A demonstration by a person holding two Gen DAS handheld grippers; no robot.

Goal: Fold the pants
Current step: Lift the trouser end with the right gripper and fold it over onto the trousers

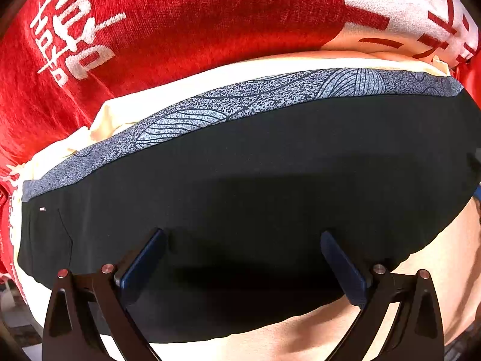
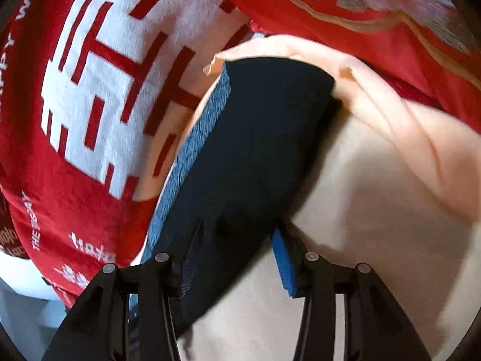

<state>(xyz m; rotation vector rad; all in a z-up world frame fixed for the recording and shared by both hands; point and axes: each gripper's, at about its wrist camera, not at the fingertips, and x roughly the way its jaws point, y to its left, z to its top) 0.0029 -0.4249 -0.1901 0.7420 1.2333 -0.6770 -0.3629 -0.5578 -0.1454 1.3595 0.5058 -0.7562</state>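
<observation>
Above the folded pants (image 1: pixel 240 180), left hand-held gripper (image 1: pixel 240 240) spread wide, right hand-held gripper (image 2: pixel 237 234) likewise parted, seemingly to press flat.

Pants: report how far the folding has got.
Done: the black pants lie as a compact, flat rectangle on the cream cloth, with the grey patterned waistband along one edge, so at least one fold looks made. In hand: nothing; the left gripper and right gripper hover open over the pants. Left: perhaps a final fold or smoothing.
</observation>
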